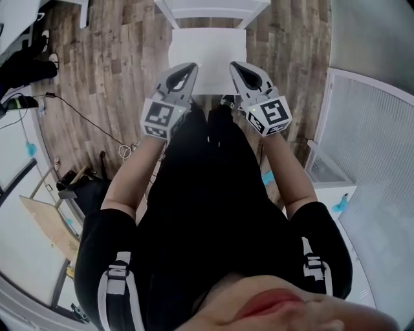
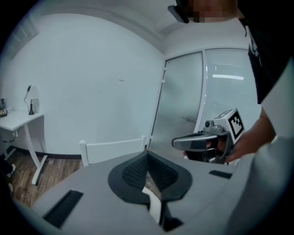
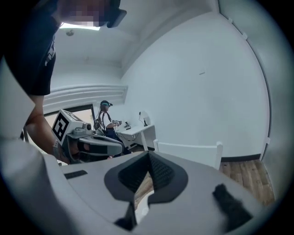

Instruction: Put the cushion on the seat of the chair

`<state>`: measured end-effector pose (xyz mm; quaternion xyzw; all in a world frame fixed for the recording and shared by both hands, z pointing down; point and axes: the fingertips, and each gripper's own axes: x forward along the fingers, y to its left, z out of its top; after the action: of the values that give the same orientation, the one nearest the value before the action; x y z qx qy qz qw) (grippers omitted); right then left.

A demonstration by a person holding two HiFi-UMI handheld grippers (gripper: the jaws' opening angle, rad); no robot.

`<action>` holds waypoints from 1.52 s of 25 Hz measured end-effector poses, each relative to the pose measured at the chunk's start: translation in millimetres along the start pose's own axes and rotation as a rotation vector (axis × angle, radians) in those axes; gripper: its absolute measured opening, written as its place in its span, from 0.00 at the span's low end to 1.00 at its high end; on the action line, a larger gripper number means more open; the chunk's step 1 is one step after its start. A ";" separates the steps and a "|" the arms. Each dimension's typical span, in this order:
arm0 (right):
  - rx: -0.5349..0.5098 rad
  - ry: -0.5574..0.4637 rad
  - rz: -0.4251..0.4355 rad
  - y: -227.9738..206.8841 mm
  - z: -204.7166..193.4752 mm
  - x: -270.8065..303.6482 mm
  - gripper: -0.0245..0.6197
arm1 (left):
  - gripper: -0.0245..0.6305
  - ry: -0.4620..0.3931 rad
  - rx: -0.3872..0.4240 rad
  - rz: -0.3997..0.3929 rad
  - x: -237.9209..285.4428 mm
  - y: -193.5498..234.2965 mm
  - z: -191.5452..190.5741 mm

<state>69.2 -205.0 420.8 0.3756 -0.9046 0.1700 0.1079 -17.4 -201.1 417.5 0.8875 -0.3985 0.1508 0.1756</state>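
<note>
At the far left of the head view, a thin cable (image 1: pixel 84 116) trailed over the wooden floor (image 1: pixel 110 58), with a dark bag (image 1: pixel 90 191) and a pale wooden board (image 1: pixel 48 226) lower down by the wall. That side was cluttered. The strip of floor between the cable and the chair (image 1: pixel 213 10) lay bare.

The left gripper (image 1: pixel 192 66) was held up in front of the person's body, pointing toward the chair. In the left gripper view its jaws were pressed together tip to tip, with nothing between them. The chair's white top rail (image 2: pixel 115 149) showed beyond them, and a white tabletop (image 2: pixel 18 119) stood against the wall to the left.

Between the two grippers, the cushion (image 1: pixel 207 58) lay flat as a white square on the chair's seat and reached its side edges. It was so close in colour to the chair that its own rim could not be made out. Neither gripper touched it.

The right gripper (image 1: pixel 234 64) was held level with the left one and apart from it. Its jaws were likewise closed on nothing in the right gripper view, where the rail (image 3: pixel 188 151) appeared again.

To the right, a frosted panel (image 1: pixel 375 129) bounded the room, with a narrow band of floor between it and the chair.
</note>
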 end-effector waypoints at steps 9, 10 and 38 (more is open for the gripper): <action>-0.113 -0.148 0.057 41.3 113.2 -34.2 0.06 | 0.05 -0.163 0.094 -0.027 -46.0 -29.0 109.0; -0.126 -0.159 0.058 44.0 123.2 -35.9 0.06 | 0.05 -0.178 0.108 -0.031 -49.8 -31.3 118.4; -0.235 -0.266 0.045 84.2 201.4 -57.3 0.06 | 0.05 -0.319 0.207 -0.047 -99.0 -42.5 190.4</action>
<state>35.0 -190.8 198.2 0.3593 -0.9327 0.0145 0.0266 -23.8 -192.2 199.0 0.9225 -0.3829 0.0442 0.0213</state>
